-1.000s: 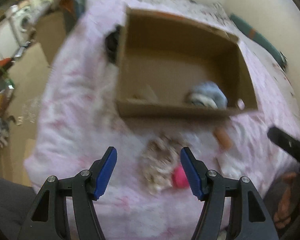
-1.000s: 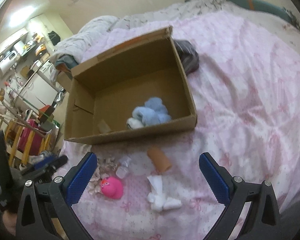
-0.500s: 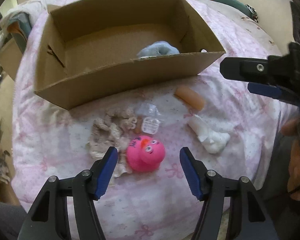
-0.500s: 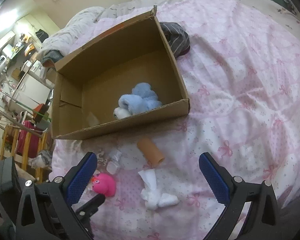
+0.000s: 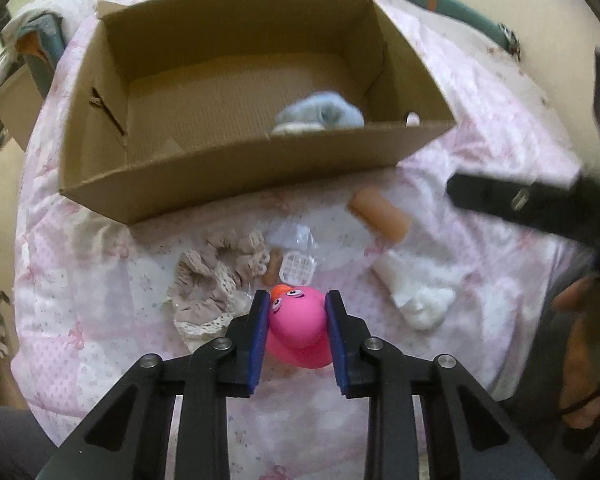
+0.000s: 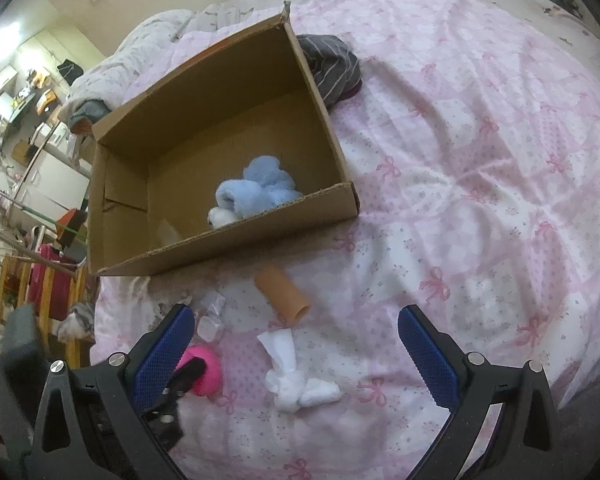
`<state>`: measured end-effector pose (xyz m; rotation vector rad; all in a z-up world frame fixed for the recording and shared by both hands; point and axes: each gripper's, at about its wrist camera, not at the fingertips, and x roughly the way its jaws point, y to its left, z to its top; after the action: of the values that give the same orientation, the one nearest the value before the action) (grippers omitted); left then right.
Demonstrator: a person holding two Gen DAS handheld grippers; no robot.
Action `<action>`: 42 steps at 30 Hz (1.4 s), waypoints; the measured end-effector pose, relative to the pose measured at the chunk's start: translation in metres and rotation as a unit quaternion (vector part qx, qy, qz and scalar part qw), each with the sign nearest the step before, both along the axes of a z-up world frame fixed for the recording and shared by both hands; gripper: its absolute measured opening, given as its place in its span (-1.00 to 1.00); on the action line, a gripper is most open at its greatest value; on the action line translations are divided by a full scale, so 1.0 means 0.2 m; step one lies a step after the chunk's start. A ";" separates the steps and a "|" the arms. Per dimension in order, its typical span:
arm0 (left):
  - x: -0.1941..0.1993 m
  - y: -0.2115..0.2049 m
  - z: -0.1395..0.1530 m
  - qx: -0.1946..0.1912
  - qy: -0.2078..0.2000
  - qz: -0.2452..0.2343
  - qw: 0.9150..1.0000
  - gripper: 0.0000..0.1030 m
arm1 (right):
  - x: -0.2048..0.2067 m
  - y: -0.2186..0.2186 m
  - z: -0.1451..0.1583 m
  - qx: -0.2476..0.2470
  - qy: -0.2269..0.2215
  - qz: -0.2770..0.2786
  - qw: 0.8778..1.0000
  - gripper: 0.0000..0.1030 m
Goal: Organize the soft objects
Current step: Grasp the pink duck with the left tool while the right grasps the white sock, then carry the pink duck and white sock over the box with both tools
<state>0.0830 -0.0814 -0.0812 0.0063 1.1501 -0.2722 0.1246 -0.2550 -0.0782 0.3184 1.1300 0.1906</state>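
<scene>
A pink rubber duck [image 5: 296, 324] lies on the pink quilt in front of an open cardboard box [image 5: 220, 176]. My left gripper [image 5: 296, 300] is closing on the duck, its blue pads pressing both flanks. In the right wrist view the duck [image 6: 208, 372] peeks out behind a left finger. A blue plush [image 6: 256, 196] rests inside the box [image 6: 228, 240]. My right gripper [image 6: 296, 314] hangs open above a knotted white cloth [image 6: 292, 376] and a tan tube [image 6: 282, 290]. A beige scrunchie [image 5: 208, 284] lies left of the duck.
A small clear plastic case [image 5: 298, 272] sits just beyond the duck. A dark striped garment [image 6: 332, 68] lies behind the box. The bed's edge drops off at the left, with a drying rack [image 6: 40, 280] and furniture beyond. A person's hand [image 5: 580, 360] shows at right.
My left gripper swung over the duck, sank toward it and drew its jaws in from wide apart until the pads touch it. The right gripper stayed open and nearly still.
</scene>
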 end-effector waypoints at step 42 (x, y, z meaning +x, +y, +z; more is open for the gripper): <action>-0.01 0.52 0.25 -0.025 -0.013 0.121 0.992 -0.51 | -0.03 0.24 -0.19 0.001 0.107 0.100 0.989 -0.57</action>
<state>0.0803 0.0216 -0.0314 -0.1734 1.1062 -0.0851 0.1196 -0.2070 -0.1155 0.2298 1.3754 0.3415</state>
